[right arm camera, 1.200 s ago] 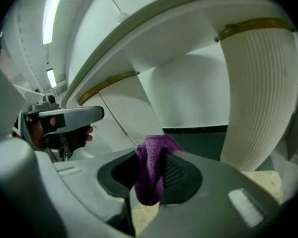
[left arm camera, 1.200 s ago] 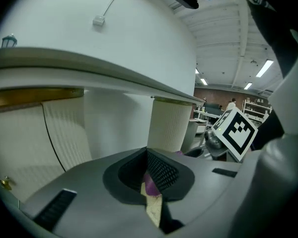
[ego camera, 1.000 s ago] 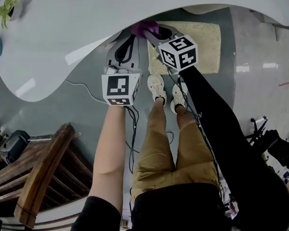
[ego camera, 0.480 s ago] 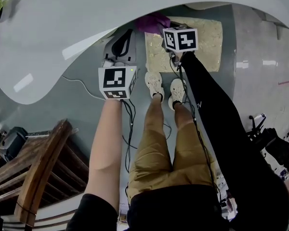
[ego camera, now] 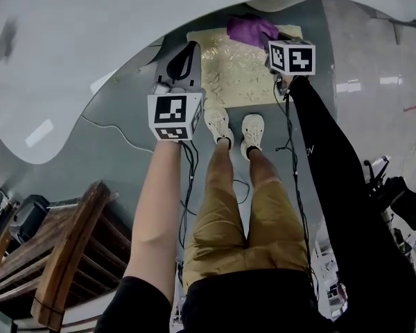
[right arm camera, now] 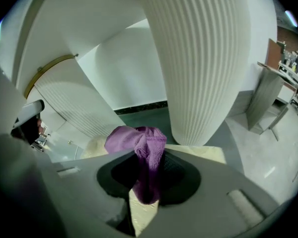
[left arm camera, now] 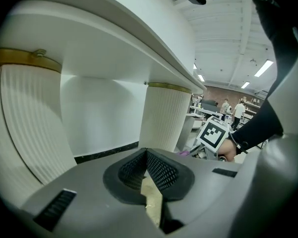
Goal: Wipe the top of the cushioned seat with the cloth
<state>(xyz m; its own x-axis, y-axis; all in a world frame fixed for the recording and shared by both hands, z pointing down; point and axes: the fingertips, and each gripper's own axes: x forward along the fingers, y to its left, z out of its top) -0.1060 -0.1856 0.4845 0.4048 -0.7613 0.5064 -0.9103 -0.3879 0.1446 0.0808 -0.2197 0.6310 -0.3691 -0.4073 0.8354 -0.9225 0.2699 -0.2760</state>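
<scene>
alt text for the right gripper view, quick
The right tongs are shut on a bunched purple cloth, over a cream cushioned seat. A ribbed white pedestal rises right behind.

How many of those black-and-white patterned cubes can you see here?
2. One black-and-white marker cube tops the left gripper, left of the cream cushioned seat; the other tops the right gripper, which grips the purple cloth. None seems hidden.

Lit brightly from ceiling strip lights (left arm camera: 262, 68); showed glare patches on white table (ego camera: 90, 40); warped heavily at edges, vignetted black in gripper views.
</scene>
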